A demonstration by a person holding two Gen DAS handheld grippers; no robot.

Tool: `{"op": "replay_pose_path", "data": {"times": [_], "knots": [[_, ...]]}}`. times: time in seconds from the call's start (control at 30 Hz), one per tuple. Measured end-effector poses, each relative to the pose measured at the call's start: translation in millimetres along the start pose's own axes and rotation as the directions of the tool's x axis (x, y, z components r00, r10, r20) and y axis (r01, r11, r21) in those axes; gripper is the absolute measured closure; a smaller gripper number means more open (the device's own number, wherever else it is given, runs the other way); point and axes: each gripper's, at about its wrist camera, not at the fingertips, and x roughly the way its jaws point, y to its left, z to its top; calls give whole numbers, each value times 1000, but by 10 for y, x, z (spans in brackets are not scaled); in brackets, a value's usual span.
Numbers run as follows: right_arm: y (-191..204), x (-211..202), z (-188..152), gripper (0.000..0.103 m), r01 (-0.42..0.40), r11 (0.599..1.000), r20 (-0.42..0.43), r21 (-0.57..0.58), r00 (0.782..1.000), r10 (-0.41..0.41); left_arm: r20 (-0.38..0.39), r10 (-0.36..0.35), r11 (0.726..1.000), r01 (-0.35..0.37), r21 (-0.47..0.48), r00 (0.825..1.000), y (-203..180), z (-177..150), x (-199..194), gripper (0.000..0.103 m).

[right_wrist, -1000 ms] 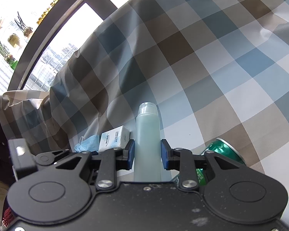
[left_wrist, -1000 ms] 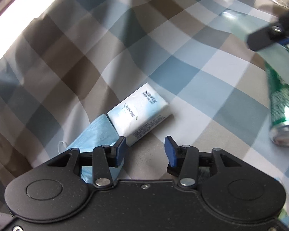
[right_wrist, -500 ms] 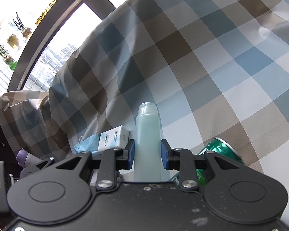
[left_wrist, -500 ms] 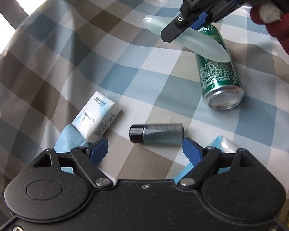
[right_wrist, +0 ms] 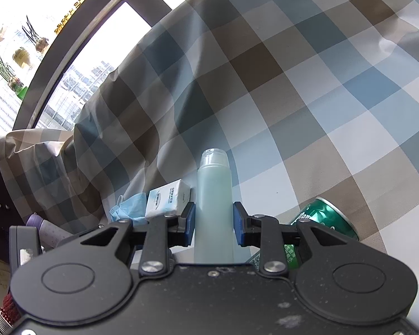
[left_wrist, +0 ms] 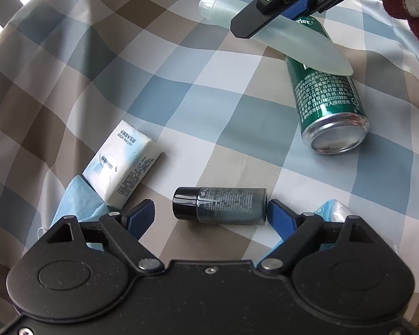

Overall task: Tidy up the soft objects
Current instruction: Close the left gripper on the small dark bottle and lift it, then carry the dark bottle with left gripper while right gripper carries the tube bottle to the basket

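My left gripper [left_wrist: 209,213] is open, its fingers on either side of a small dark bottle [left_wrist: 220,206] lying on the checked cloth [left_wrist: 181,89]. A white tissue pack [left_wrist: 123,166] lies left of it, on top of a blue face mask [left_wrist: 78,202]. Another blue and white soft packet [left_wrist: 332,209] peeks out behind the right finger. My right gripper [right_wrist: 213,220] is shut on a pale green squeeze bottle [right_wrist: 214,192] and holds it above the cloth. It shows in the left wrist view [left_wrist: 290,5] at the top right. The tissue pack [right_wrist: 167,199] and mask [right_wrist: 131,206] also show in the right wrist view.
A green drink can [left_wrist: 326,97] lies on its side at the right, also in the right wrist view [right_wrist: 325,219]. The cloth slopes down to its edge on the left. A window [right_wrist: 42,42] is at the far left. A purple bottle [right_wrist: 46,227] sits low left.
My left gripper has opened wide and pulled back to the right, bringing the dark bottle between its fingers. My right gripper holds the pale bottle still.
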Motion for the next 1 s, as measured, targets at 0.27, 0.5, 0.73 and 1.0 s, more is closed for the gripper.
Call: {"op": "replay_pose_path", "data": {"times": [0.27, 0.5, 0.73, 1.0], "knots": [[-6, -3, 3, 75, -4, 1000, 2, 7, 1000, 4, 9, -51, 997, 51, -49, 999, 67, 39, 55, 24], [-5, -10, 1, 75, -11, 1000, 1, 3, 1000, 11, 35, -119, 985, 122, -122, 992, 133, -22, 18, 35], [-33, -2, 81, 75, -7, 1000, 34, 24, 999, 6, 78, -32, 964, 52, -261, 996, 176, -12, -95, 35], [-344, -62, 352, 75, 71, 990, 137, 121, 987, -87, 47, 136, 897, -103, -429, 990, 219, 100, -320, 35]]}}
